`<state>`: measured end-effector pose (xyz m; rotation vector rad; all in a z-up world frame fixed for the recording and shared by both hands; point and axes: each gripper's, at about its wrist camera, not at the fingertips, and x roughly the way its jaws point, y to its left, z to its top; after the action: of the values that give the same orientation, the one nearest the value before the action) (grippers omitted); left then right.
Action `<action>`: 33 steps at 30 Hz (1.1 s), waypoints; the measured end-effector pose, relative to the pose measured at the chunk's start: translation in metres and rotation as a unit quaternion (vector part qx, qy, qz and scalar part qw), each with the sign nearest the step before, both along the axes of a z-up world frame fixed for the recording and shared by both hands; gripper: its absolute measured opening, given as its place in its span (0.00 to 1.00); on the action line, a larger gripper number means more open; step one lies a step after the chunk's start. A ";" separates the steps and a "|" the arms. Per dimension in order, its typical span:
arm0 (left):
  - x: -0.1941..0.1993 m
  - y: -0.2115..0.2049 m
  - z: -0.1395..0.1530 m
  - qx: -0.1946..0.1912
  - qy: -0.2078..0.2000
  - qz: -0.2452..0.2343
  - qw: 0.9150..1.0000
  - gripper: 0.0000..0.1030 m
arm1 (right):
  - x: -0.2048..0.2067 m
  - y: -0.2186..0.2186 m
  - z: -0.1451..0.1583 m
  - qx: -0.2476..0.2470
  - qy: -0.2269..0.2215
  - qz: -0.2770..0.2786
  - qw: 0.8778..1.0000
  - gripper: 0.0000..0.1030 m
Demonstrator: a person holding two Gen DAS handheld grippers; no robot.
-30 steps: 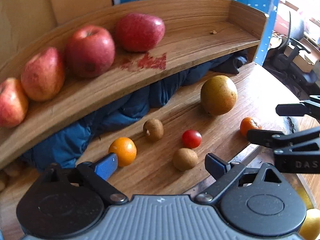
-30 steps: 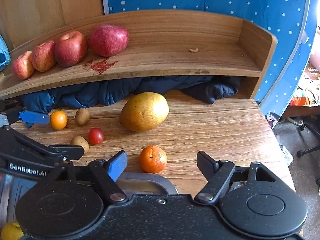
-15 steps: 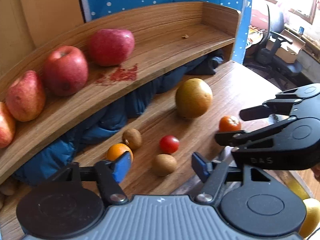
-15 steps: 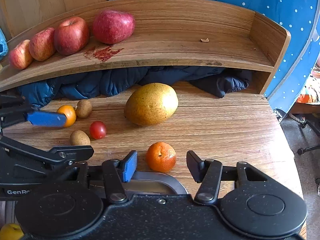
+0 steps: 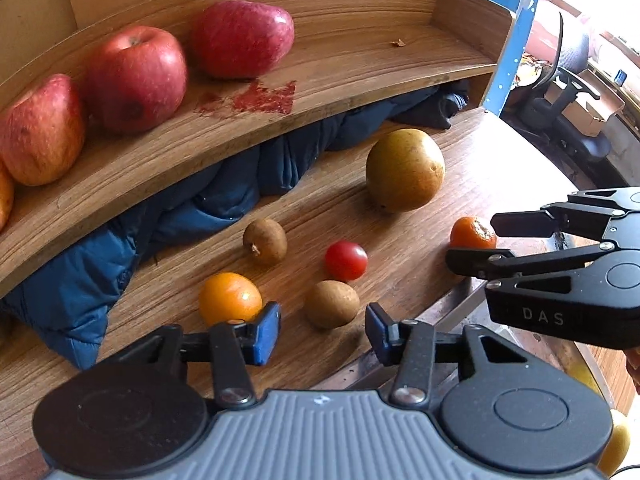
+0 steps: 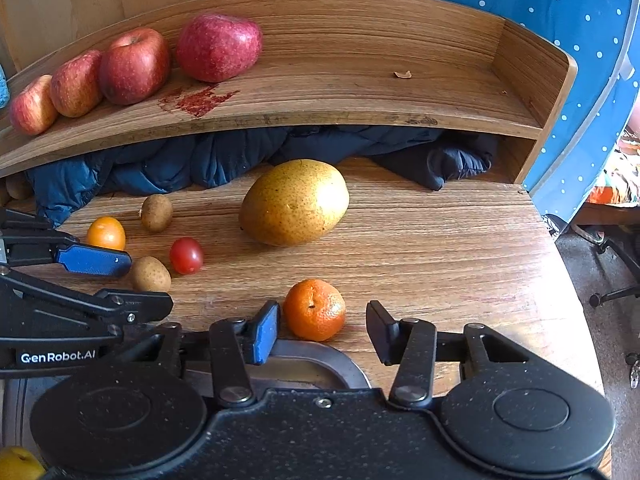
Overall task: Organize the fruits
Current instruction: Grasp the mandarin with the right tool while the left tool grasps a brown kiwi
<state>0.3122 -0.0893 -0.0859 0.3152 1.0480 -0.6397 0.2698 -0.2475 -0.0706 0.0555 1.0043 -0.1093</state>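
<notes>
Several red apples (image 5: 136, 76) sit in a row on the wooden shelf (image 5: 360, 60). On the table lie a large yellow pear (image 6: 294, 202), a cherry tomato (image 5: 346, 260), a small orange fruit (image 5: 229, 298), two brown round fruits (image 5: 332, 304) (image 5: 266, 240) and a tangerine (image 6: 315, 309). My left gripper (image 5: 322, 334) is open, with the nearer brown fruit just ahead between its fingers. My right gripper (image 6: 323, 330) is open with its fingers on either side of the tangerine, not touching it.
A blue padded jacket (image 6: 180, 164) is stuffed under the shelf. A metal tray rim (image 6: 320, 356) lies under both grippers, with a yellow fruit (image 6: 16, 464) in it. The table's right edge (image 6: 568, 280) drops to the floor and an office chair.
Both grippers have narrowed their fingers and moved forward. The left now faces the nearer brown fruit. The right has come up around the tangerine.
</notes>
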 end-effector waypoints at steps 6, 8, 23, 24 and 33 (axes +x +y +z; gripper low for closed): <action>0.000 0.000 0.001 -0.012 0.004 0.006 1.000 0.31 | 0.000 0.004 0.000 0.000 -0.003 0.012 1.000 0.35; -0.001 -0.002 0.001 -0.011 0.001 0.006 1.000 0.30 | 0.000 0.005 0.000 0.001 -0.004 0.015 1.000 0.34; -0.011 0.002 0.014 -0.011 -0.012 0.025 1.000 0.30 | -0.019 0.012 0.016 0.015 -0.037 0.046 0.998 0.34; -0.013 0.003 0.016 -0.011 -0.015 0.029 0.999 0.30 | -0.021 0.013 0.018 0.015 -0.040 0.050 0.998 0.34; -0.027 0.029 0.032 -0.021 -0.026 0.087 0.996 0.30 | -0.033 0.028 0.035 0.026 -0.059 0.093 0.994 0.34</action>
<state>0.2854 -0.0604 -0.0541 0.2005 0.9985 -0.4924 0.2370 -0.2197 -0.0361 0.0160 0.8905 0.0892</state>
